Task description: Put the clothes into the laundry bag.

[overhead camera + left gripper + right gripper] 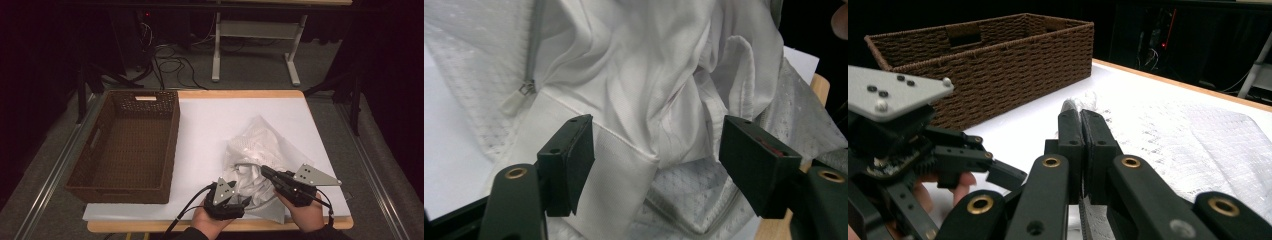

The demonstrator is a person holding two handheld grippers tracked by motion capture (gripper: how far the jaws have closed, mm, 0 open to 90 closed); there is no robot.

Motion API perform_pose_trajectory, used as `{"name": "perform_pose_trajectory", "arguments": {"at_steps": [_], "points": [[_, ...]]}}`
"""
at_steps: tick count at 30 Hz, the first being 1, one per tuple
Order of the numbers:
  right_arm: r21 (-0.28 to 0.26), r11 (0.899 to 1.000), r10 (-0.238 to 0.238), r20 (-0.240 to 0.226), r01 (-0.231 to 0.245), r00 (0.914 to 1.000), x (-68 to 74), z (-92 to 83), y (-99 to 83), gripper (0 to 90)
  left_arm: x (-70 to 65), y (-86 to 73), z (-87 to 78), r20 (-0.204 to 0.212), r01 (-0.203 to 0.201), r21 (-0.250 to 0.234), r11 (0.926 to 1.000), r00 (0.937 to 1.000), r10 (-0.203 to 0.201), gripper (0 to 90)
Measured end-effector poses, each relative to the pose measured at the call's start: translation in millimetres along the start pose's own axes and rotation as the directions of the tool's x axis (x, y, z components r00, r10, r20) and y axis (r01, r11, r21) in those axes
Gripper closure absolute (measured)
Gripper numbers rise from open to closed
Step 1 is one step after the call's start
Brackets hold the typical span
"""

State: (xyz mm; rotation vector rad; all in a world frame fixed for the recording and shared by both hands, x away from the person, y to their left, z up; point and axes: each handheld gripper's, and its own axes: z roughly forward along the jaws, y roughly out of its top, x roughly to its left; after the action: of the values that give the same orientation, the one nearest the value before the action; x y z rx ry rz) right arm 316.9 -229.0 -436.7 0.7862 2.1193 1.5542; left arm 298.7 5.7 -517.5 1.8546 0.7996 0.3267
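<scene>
Beside wicker basket, left gripper jaws open over white garment, right gripper jaws apparently pinching it.

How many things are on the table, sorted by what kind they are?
Brown woven basket: 1
White zippered garment: 1
White table cover: 1
Handheld grippers: 2, the left gripper with its fingers open around the garment's hem, the right gripper shut on a fold of the garment.
Total: 5

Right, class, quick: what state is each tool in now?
Left tool: open, jaws either side of the white mesh-lined zip garment, not pressing it.
Right tool: shut on the garment's edge.
</scene>
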Motion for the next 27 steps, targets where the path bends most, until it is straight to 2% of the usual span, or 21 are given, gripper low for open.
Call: {"name": "perform_pose_trajectory", "arguments": {"at_steps": [3, 6, 8, 10, 11, 14, 16, 19, 20, 22, 24, 27], "points": [[0.001, 1.000, 0.008, -0.002, -0.008, 1.0000, -0.1, 0.0, -0.5, 89.7, -2.0, 4.2, 8.5, -0.040, -0.021, 0.036, 0.9991, 0.9989, 0.023, 42.0], [0.001, 1.000, 0.001, -0.008, -0.001, 1.0000, -0.2, 0.8, -0.6, 89.7, -6.3, 9.5, 19.5, -0.086, -0.066, 0.094, 0.9934, 0.9935, 0.074, 49.7], [0.001, 1.000, 0.003, -0.008, -0.003, 1.0000, 0.3, 1.6, -0.8, 89.7, -8.7, 10.3, 25.9, -0.124, -0.105, 0.134, 0.9854, 0.9847, 0.122, 62.9], [0.005, 1.000, 0.005, -0.008, -0.005, 1.0000, 0.8, 2.0, -0.8, 89.7, -6.7, 10.8, 28.8, -0.128, -0.101, 0.144, 0.9844, 0.9845, 0.120, 72.0], [0.004, 1.000, 0.001, -0.009, -0.001, 1.0000, 0.7, 2.4, -0.7, 89.7, -5.4, 11.4, 28.4, -0.126, -0.095, 0.140, 0.9856, 0.9856, 0.113, 75.7], [0.000, 1.000, 0.009, -0.015, -0.009, 0.9998, 0.8, 3.4, 0.4, 89.7, -0.3, 11.6, 21.3, -0.129, -0.074, 0.109, 0.9913, 0.9878, 0.088, 78.9], [-0.004, 1.000, 0.016, -0.022, -0.016, 0.9996, 2.4, 4.5, 1.5, 89.8, 5.3, 12.6, 12.4, -0.119, -0.040, 0.075, 0.9964, 0.9917, 0.048, 79.3], [-0.016, 1.000, 0.023, -0.038, -0.024, 0.9990, 5.1, 6.5, 3.5, 89.7, 10.4, 17.7, -5.5, -0.143, -0.038, 0.028, 0.9989, 0.9889, 0.042, 79.3], [-0.022, 0.999, 0.022, -0.044, -0.023, 0.9988, 6.0, 7.3, 4.1, 89.7, 11.9, 20.6, -13.5, -0.150, -0.038, 0.000, 0.9993, 0.9879, 0.037, 79.4], [-0.019, 1.000, 0.013, -0.041, -0.014, 0.9991, 7.5, 8.2, 4.7, 89.7, 12.1, 25.1, -23.0, -0.147, -0.035, -0.034, 0.9988, 0.9886, 0.030, 79.4], [-0.015, 1.000, 0.010, -0.036, -0.010, 0.9993, 7.6, 9.2, 3.8, 89.7, 8.3, 29.6, -28.0, -0.147, -0.056, -0.053, 0.9970, 0.9880, 0.048, 79.2], [-0.011, 1.000, 0.014, -0.031, -0.015, 0.9994, 5.4, 10.1, 1.9, 89.8, -2.0, 33.0, -21.4, -0.142, -0.110, -0.041, 0.9931, 0.9845, 0.103, 79.0]]}}
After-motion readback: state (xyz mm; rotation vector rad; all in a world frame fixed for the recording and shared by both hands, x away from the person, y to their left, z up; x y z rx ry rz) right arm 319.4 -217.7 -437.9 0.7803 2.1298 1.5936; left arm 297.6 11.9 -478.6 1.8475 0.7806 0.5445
